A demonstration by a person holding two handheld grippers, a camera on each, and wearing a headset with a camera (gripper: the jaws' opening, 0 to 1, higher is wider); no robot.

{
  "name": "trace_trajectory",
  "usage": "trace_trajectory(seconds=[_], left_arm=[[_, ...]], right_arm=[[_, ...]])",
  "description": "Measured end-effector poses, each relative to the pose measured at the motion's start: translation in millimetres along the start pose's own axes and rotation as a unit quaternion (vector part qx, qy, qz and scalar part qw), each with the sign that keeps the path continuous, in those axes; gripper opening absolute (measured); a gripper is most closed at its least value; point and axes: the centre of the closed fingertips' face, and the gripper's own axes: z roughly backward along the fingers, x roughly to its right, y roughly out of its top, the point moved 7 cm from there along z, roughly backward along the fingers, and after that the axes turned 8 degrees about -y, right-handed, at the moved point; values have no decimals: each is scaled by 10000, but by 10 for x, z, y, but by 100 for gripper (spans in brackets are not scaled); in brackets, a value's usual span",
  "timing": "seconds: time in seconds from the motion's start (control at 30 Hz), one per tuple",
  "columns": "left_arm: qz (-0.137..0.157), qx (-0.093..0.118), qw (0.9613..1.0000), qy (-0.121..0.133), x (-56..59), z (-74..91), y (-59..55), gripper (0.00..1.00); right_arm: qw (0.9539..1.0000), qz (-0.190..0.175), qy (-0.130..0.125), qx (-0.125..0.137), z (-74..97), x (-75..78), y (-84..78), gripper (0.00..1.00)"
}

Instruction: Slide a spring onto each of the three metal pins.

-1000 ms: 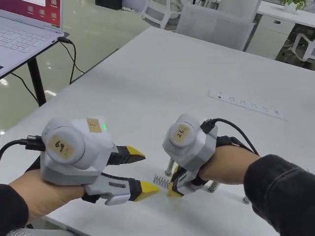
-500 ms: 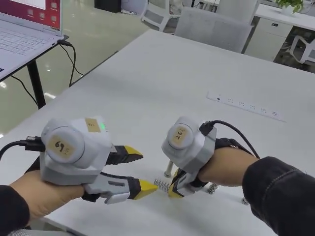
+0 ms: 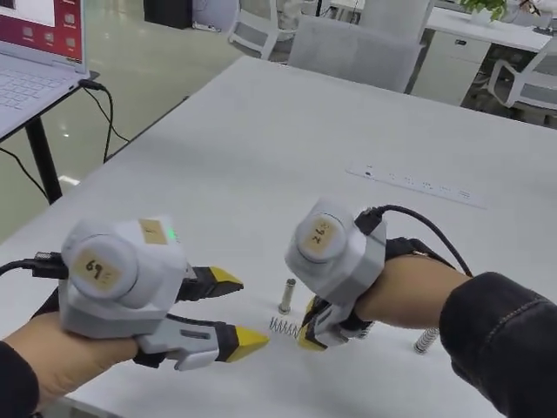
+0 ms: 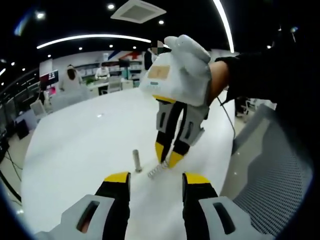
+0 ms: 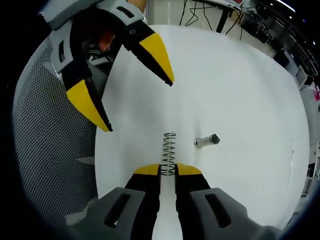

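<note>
White desk (image 3: 261,148) in an open office, grey chairs (image 3: 348,48) at the far edge, laptop (image 3: 26,78) on a stand off to the left.

Right gripper (image 5: 169,171): fingers (image 5: 150,170) pressed onto one end of a spring (image 5: 169,147), pinching it. The rest of the spring stuck straight out past the yellow tips, low over the desk; couldn't tell if it touched. One bare metal pin (image 3: 286,296) stood upright just beside the spring, apart from it.

Left gripper (image 4: 157,176): fingers (image 4: 117,177) spread, nothing between them, tips aimed at the spring's free end, near it but apart.

Second spring (image 3: 426,340) stood slanted on the desk by the person's right sleeve (image 3: 505,340); couldn't tell whether a pin was inside it.

Writing: the round tag on the left gripper's body read "69", handwritten. The right one's read "26", plus a mark I couldn't make out. A green light was lit on top of the left body. White power strip (image 3: 416,185) lay flat further back, print too small to read. The laptop screen showed a red window, text unreadable.
</note>
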Motion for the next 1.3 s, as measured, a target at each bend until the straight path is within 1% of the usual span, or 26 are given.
trace_trajectory(seconds=[0.17, 0.37, 0.57, 0.7, 0.87, 0.97, 1.2, 1.3], left_arm=[[-53, -39, 9999, -94, 27, -20, -3, 35], [-162, -51, 9994, -317, 100, -52, 9, 34], [-272, -77, 9981, -552, 175, -78, 11, 33], [-340, -10, 9967, -734, 227, -91, 28, 29], [-403, -55, 9953, -882, 271, -108, 21, 24], [-453, -46, 9942, -973, 297, -116, 24, 21], [-507, -6, 9930, -1070, 322, -123, 36, 14], [-545, -12, 9924, -1101, 330, -122, 37, 11]], right_arm=[[9998, 46, 61, 169, 159, -104, 23, 7], [9995, 189, 91, 243, 291, -212, 19, 7], [9989, 348, 92, 289, 382, -290, 26, 7], [9983, 449, 140, 353, 432, -341, 59, 8], [9974, 573, 154, 410, 475, -385, 90, 8], [9966, 679, 152, 439, 492, -405, 101, 8], [9952, 825, 165, 493, 517, -431, 116, 8], [9942, 908, 180, 547, 532, -455, 148, 8]])
